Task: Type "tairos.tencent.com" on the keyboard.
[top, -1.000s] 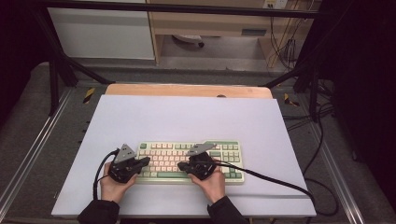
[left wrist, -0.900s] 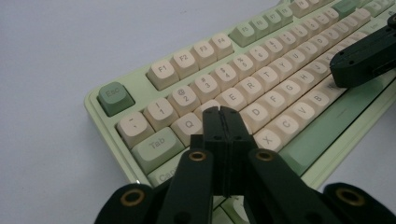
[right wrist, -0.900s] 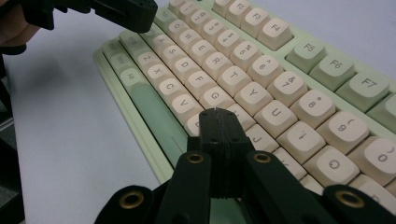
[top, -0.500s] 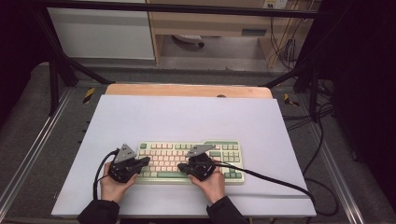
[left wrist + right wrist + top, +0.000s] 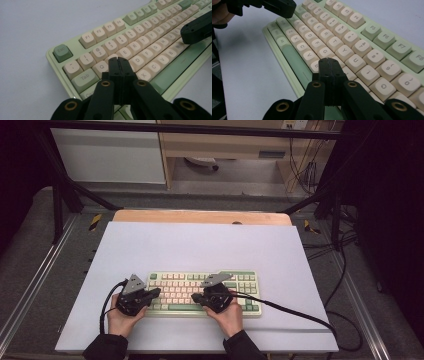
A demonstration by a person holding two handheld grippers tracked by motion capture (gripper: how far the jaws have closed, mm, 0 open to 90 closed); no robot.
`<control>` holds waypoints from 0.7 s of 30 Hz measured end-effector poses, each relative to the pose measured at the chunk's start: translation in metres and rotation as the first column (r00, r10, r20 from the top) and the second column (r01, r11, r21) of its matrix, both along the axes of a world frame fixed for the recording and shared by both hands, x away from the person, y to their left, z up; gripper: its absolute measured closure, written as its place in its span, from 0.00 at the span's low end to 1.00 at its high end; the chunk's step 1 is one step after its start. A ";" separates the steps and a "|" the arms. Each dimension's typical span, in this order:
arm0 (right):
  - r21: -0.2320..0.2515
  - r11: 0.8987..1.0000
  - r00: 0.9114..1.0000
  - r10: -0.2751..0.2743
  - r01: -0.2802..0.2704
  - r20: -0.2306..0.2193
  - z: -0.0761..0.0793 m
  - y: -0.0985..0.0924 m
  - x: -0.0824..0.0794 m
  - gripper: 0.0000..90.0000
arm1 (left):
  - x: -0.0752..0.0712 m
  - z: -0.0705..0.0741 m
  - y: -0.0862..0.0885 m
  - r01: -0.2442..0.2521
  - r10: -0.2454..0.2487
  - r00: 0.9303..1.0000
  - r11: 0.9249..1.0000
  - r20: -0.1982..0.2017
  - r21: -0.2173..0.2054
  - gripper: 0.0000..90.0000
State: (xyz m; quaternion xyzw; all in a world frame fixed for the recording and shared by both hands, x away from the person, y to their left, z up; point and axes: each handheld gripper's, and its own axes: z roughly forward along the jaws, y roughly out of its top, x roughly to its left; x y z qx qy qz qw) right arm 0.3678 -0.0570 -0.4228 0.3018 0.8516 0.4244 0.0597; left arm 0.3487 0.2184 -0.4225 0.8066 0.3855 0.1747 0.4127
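Left hand-held gripper point(image 5: 119, 60) and right hand-held gripper point(image 5: 329, 61), jaws pressed together, poise blunt tips over the keyboard point(image 5: 200, 292) at the bench's point(image 5: 200, 245) six o'clock, likely for pressing single keys.

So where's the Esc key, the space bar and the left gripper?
Esc key point(image 5: 61, 52), left gripper view, on its green keycap top.
Space bar point(image 5: 295, 63), right gripper view, on its long green top.
Left gripper point(image 5: 117, 59), left gripper view, at the tips of its closed jaws.

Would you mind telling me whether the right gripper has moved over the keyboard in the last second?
No. The right gripper sits at the same spot over the keyboard, jaws shut.
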 end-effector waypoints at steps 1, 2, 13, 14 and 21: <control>-0.005 1.000 1.000 0.006 -0.006 0.007 0.001 -0.001 0.000 1.00 | 0.000 0.000 0.000 0.000 0.000 1.000 1.000 0.000 0.000 1.00; -0.008 1.000 1.000 0.003 -0.003 0.006 0.002 -0.002 0.000 1.00 | 0.000 0.000 0.000 0.000 0.000 1.000 1.000 0.000 0.000 1.00; -0.027 0.999 0.999 -0.034 0.035 0.011 0.009 -0.029 0.000 1.00 | 0.000 0.001 -0.001 0.002 -0.002 1.000 1.000 0.003 -0.001 1.00; -0.030 0.999 0.999 -0.039 0.039 0.013 0.010 -0.032 0.000 1.00 | 0.000 0.001 -0.001 0.002 -0.002 1.000 1.000 0.003 -0.002 1.00; -0.027 0.997 0.998 -0.068 0.069 0.011 0.010 -0.051 0.000 1.00 | -0.001 0.001 -0.002 0.005 -0.005 1.000 1.000 0.004 -0.004 1.00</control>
